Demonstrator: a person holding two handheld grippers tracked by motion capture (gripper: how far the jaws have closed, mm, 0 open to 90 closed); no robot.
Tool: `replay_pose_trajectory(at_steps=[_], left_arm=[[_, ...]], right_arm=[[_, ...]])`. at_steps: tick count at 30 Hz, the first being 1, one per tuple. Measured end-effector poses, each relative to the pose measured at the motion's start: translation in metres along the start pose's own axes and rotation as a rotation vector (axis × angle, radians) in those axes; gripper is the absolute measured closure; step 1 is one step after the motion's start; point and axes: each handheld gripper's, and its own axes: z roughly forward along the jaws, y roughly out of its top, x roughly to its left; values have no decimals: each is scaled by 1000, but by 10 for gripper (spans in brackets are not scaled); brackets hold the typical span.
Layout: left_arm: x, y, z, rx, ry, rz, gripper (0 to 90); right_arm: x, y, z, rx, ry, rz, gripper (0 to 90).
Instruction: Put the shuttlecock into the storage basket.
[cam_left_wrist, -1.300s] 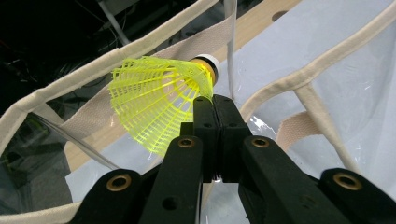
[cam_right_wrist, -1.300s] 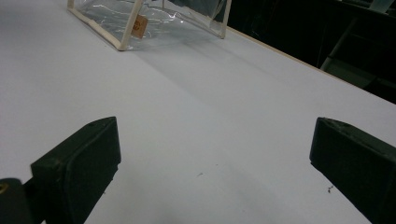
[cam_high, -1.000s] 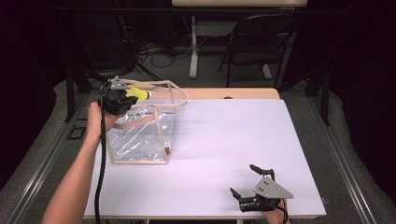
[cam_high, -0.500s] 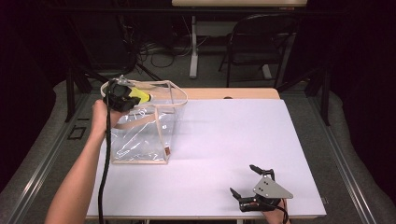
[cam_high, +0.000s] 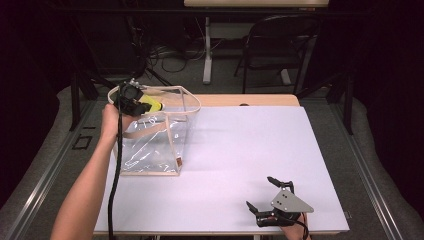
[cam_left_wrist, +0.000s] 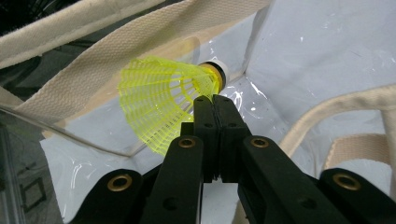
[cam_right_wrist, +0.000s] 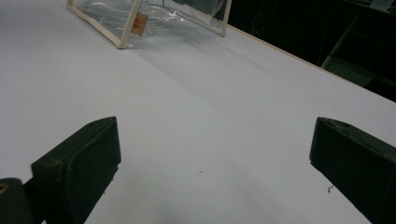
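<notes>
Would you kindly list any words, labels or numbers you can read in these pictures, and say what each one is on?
No text can be read.
Small brown tag on the clear bag's front corner: it carries a mark, too small and blurred to read.
Yellow shuttlecock, left gripper, right gripper and white table: no lettering visible.

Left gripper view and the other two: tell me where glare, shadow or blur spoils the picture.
Left gripper view: white glare streaks on the clear bag; the yellow shuttlecock is sharp, the left gripper softer low down. High view: the table evenly lit, the room behind dark. Right gripper view: the near pads slightly blurred, the bag's shadow faint.
</notes>
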Motion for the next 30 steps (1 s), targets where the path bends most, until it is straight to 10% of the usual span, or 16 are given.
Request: replay_pose_trajectory(at_steps=[11, 19, 30], left_arm=[[3, 1, 5, 5, -18, -42, 817], [-4, -2, -16, -145, 24, -55, 438], [-23, -13, -43, -307, 11, -11, 176]], right_arm=[[0, 0, 0, 1, 0, -3, 16], [0, 0, -1, -1, -1, -2, 16], [0, 0, 0, -2, -1, -3, 16]])
